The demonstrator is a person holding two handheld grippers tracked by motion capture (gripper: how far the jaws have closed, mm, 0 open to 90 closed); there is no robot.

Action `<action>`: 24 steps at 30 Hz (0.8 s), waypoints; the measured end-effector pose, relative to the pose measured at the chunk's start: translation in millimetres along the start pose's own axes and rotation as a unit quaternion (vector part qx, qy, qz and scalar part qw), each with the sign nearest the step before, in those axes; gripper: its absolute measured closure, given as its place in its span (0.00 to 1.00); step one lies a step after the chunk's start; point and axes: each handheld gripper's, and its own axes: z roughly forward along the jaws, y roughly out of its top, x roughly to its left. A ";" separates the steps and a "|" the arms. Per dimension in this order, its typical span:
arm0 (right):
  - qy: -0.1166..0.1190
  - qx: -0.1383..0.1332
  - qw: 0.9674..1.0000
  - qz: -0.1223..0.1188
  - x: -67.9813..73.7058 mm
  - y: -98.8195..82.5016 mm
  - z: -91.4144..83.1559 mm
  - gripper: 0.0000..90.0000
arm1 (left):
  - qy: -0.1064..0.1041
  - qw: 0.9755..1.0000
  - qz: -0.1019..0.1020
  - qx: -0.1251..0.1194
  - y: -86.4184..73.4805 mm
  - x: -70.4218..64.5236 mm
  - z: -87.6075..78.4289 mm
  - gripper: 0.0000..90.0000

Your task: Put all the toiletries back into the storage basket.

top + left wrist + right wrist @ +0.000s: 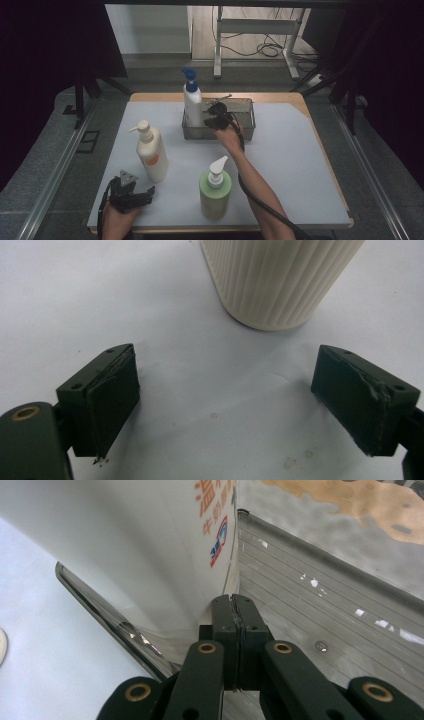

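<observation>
Right tool (216, 116): your jaws are clenched tight against each other with nothing between them; the tips sit inside the basket (247, 125), just beside the white bottle (192, 102). In the right gripper view the tool (235, 605) rests at the foot of that bottle (125, 545), close to the basket wall (320, 580).
White bottle: it stands upright in the left end of the basket, blue pump on top.
Basket: it sits at the far middle of the bench (300, 165).
Left tool (137, 196): your jaws are released and spread wide, low over the bench near its front left corner; nothing lies between them. In the left gripper view the tool (225, 405) faces the ribbed base of the cream bottle (277, 280), clear of it.
Cream bottle (151, 152): upright, just beyond your left tool.
Green bottle (215, 190): upright near the front edge, between your two forearms.
</observation>
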 end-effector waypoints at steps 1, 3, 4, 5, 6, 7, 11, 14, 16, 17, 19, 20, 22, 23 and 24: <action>0.001 0.000 1.000 0.000 0.7 0.2 0.4 0.99 | 0.000 1.000 0.000 0.000 0.0 0.0 0.0 0.13; 0.001 0.000 1.000 0.000 2.1 0.5 1.3 0.99 | 0.000 1.000 0.000 0.000 0.0 0.0 0.0 0.13; 0.004 0.000 1.000 0.000 2.6 0.6 1.7 0.99 | 0.000 1.000 0.000 0.000 0.0 0.0 0.0 0.13; 0.004 0.000 1.000 0.000 3.4 0.8 1.9 0.99 | 0.000 1.000 0.000 0.000 0.0 0.0 0.0 0.13; 0.005 0.001 1.000 -0.002 4.3 1.0 2.3 0.99 | 0.000 1.000 0.000 0.000 0.0 0.0 0.0 0.13; 0.007 0.000 1.000 -0.004 4.9 1.1 2.7 0.99 | 0.000 1.000 0.000 0.000 0.0 0.0 0.0 0.13; 0.009 0.001 1.000 -0.008 9.6 2.4 3.7 0.99 | 0.000 1.000 0.000 0.000 0.0 0.0 0.0 0.13; 0.009 0.000 1.000 -0.011 11.5 3.1 3.9 0.99 | 0.000 1.000 0.000 0.000 0.1 0.0 0.0 0.13; 0.010 -0.001 1.000 -0.009 12.4 3.4 3.8 0.99 | 0.000 1.000 0.000 0.000 0.1 0.0 0.0 0.13; 0.011 0.000 1.000 -0.008 12.7 3.5 3.7 0.99 | 0.000 1.000 0.000 0.000 0.1 0.0 0.0 0.13; 0.011 0.001 1.000 -0.007 13.7 3.7 3.5 0.99 | 0.000 1.000 0.000 0.000 0.1 0.0 0.0 0.13; 0.010 0.001 1.000 -0.007 13.7 3.8 3.6 0.99 | 0.000 1.000 0.000 0.000 0.1 0.0 0.0 0.13; 0.011 0.000 1.000 -0.004 13.5 3.9 3.5 0.99 | 0.000 1.000 0.000 0.000 0.1 0.0 0.0 0.13; 0.011 0.000 1.000 -0.002 13.3 3.9 3.3 0.99 | 0.000 1.000 0.000 0.000 0.1 0.0 0.0 0.13; 0.012 0.000 1.000 0.000 13.2 3.9 3.2 0.99 | 0.000 1.000 0.000 0.000 0.1 0.0 0.0 0.13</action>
